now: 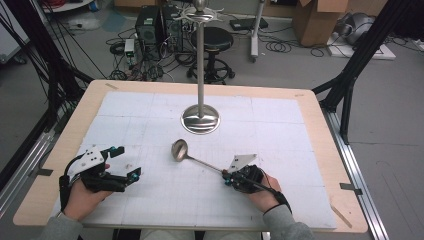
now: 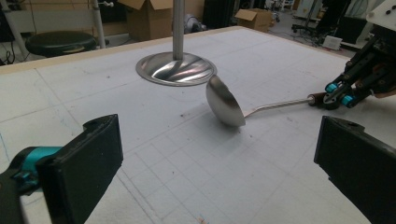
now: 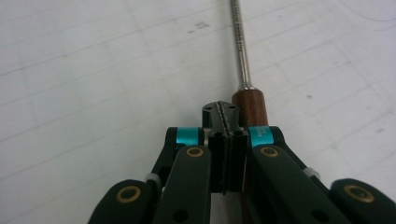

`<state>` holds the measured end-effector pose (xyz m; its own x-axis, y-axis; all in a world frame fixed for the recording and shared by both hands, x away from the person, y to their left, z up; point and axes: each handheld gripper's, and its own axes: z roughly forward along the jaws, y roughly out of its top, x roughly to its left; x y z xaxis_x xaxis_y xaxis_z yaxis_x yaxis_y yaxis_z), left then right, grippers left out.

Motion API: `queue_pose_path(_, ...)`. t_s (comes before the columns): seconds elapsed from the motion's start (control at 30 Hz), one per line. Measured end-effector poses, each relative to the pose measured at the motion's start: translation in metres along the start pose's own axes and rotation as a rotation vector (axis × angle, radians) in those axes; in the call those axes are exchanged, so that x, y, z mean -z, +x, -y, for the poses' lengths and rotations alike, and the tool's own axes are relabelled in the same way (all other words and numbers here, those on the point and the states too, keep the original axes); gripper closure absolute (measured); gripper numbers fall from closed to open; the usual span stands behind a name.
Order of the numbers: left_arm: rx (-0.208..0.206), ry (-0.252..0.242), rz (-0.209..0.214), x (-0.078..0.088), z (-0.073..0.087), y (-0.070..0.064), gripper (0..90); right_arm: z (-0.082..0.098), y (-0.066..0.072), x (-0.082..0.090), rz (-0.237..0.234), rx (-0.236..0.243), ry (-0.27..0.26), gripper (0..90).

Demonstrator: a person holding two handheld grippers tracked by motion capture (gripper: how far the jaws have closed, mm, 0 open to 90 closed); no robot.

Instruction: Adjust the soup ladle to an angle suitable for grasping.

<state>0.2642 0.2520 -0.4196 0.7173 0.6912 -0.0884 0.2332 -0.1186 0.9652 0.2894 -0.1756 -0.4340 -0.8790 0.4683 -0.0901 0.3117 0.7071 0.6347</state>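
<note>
The right hand-held gripper point(image 1: 226, 176) sits low over the counter point(image 1: 320, 150) at the handle end of a ladle point(image 1: 200, 161); in the right gripper view its jaws are pressed together with nothing between them, and the ladle's brown wooden grip point(image 3: 250, 108) lies just beside and partly beneath them, so the ladle looks unheld rather than pinched, though whether the closed tips touch the wood I cannot tell; the left hand-held gripper point(image 1: 126, 162) rests well apart at the near left, its jaws spread wide and empty.

The ladle lies on the white mat in the middle of the counter, between the grippers and the round base of a metal stand point(image 1: 200, 119); its long axis runs diagonally in the high view, from the wooden grip at the near right to the bowl point(image 1: 179, 149) at the far left; so the bowl end points away from the person, toward the stand's base, near it but apart from it; in the left gripper view the bowl stands tipped on its edge.

My judgement is that the step in hand is taking hold of the ladle, not yet achieved; the next move calls for spreading the right jaws, shifting them sideways to straddle the wooden grip, and closing squarely across it; the stand's hooked top suggests hanging comes after.
</note>
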Motion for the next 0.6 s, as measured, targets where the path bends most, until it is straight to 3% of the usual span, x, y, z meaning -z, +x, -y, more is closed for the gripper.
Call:
queue_pose_path(0.2,-0.003,0.007,-0.002,-0.001,0.000,0.000,1.7,0.001,-0.010,-0.002,0.040,-0.035,-0.015,90.0)
queue_pose_path(0.23,-0.003,0.007,-0.003,-0.001,0.000,0.000,1.8,0.001,-0.013,-0.003,0.073,-0.047,-0.020,90.0)
queue_pose_path(0.3,0.000,0.006,-0.004,-0.001,0.000,0.000,1.7,0.002,-0.017,-0.004,0.088,-0.059,-0.028,90.0)
queue_pose_path(0.6,-0.002,0.009,-0.002,-0.001,0.001,0.000,1.7,0.007,-0.033,-0.005,0.113,-0.114,-0.049,90.0)
